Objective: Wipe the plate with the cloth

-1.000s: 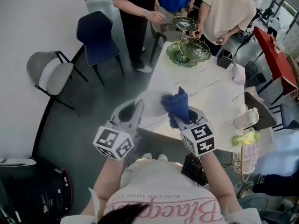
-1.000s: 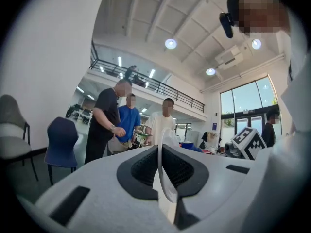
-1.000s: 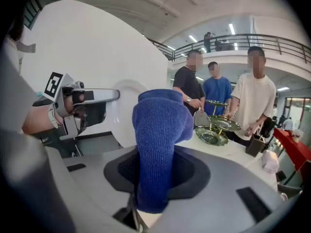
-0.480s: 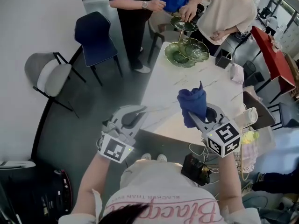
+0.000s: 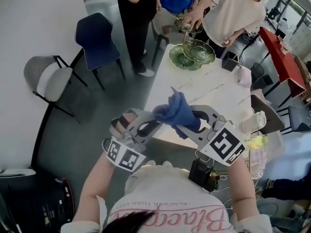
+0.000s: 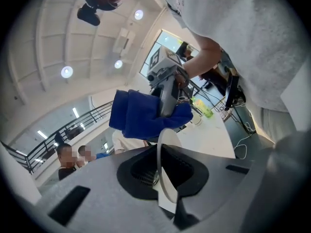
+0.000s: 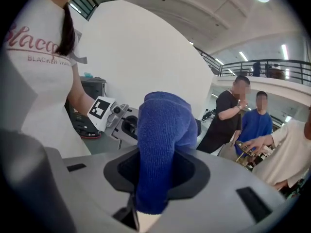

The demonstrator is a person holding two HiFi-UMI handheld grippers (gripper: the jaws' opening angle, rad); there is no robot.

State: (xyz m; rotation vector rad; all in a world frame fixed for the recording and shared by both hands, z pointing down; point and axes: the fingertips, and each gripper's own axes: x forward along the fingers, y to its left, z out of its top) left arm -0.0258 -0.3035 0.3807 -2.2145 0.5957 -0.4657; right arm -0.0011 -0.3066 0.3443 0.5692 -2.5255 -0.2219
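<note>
Plate (image 6: pixel 166 191): white and upright, and I see it edge-on in the left gripper view. It is held up in the air in front of the wearer's chest, before the near edge of the white table (image 5: pixel 214 93), and does not rest on it.
Hidden parts: in the head view I cannot find the plate, because the blue cloth (image 5: pixel 172 111) and both grippers cover it. In the left gripper view the jaw body cuts off its lower rim.
Left gripper (image 5: pixel 148 125): the jaws are almost together and clamped on the rim of the plate.
Right gripper (image 5: pixel 192 121): the jaws are closed on a bunched fold of the cloth, which stands out past the tips.
Cloth against plate: the lower fold lies at the far rim of the plate. Whether it touches or is just beside, I cannot tell.
Green glass dishes (image 5: pixel 192 55): stacked at the far end of the table. What is inside is too small for me to see.
Black box (image 5: pixel 228 61): just beside the dishes, contents unclear.
Wire basket (image 5: pixel 247 169): at the right, past the near corner of the table, with pale checked fabric at it. The right forearm partly hides it.
People: they stand at the far end, cut off by the top edge.
</note>
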